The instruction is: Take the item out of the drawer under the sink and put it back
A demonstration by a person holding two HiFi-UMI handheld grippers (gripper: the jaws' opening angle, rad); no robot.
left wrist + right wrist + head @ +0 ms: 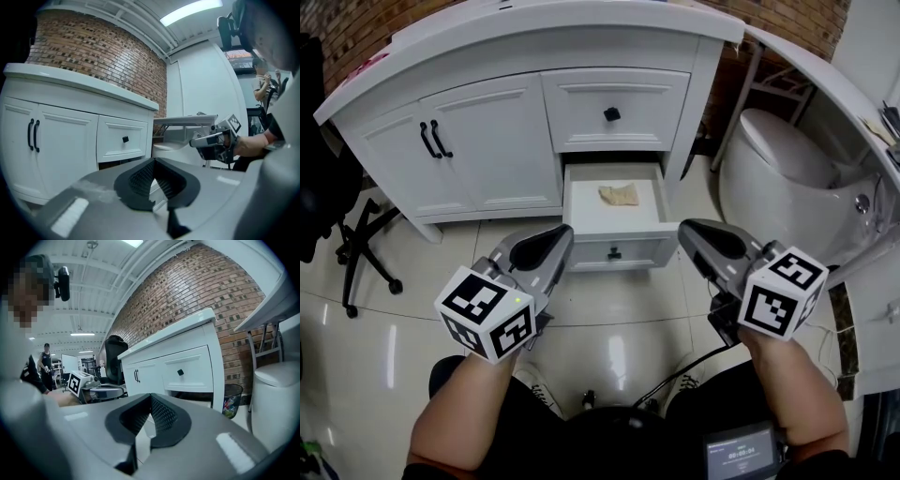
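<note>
The small tan crumpled piece lies in the white open drawer, low down in the white sink cabinet. It looks thin and light. I think you could push it away or squash it flat if you come down on it with the tips pressed together. Both tools are just in front of the drawer, so you could also bump its front wall and knock it partly shut. The closed upper drawer sits right over the back of the open one, so a high reach may hit it.

Your left gripper has its jaws pressed together with nothing in them. So does your right gripper. Each points forward and a bit inward at the drawer front, one at each side, low over the shiny tiled floor. Your forearms reach out in front of you, apart from each other. Neither tool touches the drawer or the tan piece.
</note>
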